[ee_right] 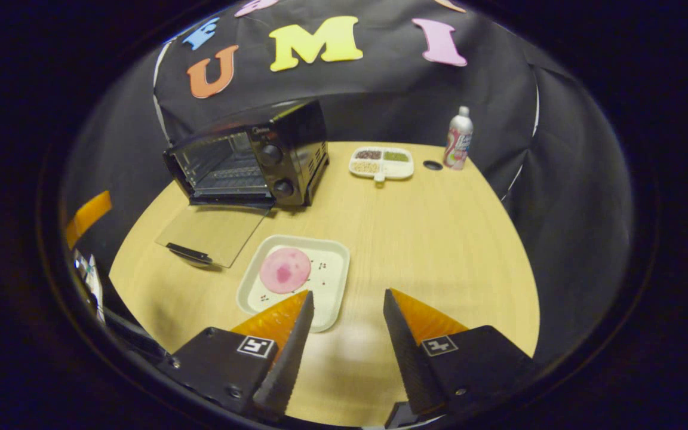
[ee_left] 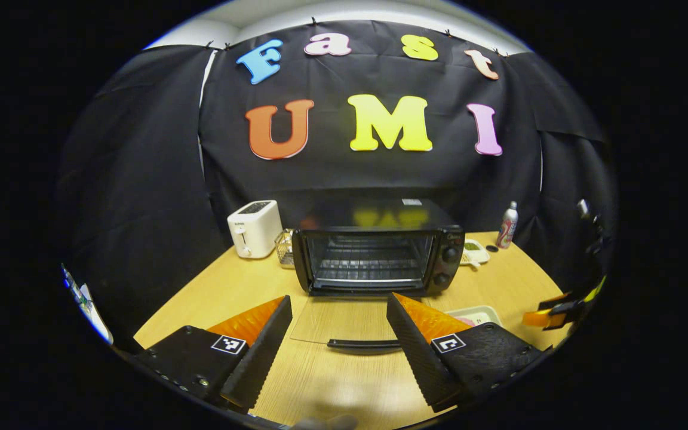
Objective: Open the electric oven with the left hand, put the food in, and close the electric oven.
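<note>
The black electric oven (ee_left: 374, 257) stands at the table's back with its glass door (ee_left: 344, 319) folded down flat and the wire rack showing inside. My left gripper (ee_left: 339, 298) is open just in front of it, its fingers on either side of the door's black handle (ee_left: 363, 344), not touching it. In the right gripper view the oven (ee_right: 248, 161) and open door (ee_right: 212, 233) sit at upper left. A round pink food piece (ee_right: 285, 270) lies on a white tray (ee_right: 329, 275). My right gripper (ee_right: 347, 295) is open, its left fingertip over the tray's near edge.
A white toaster (ee_left: 254, 228) and a small wire basket (ee_left: 284, 248) stand left of the oven. Right of the oven are a divided dish (ee_right: 381, 162), a small black cap (ee_right: 433, 165) and a bottle (ee_right: 458, 138). The wooden table (ee_right: 439, 239) is round-edged, with black cloth behind.
</note>
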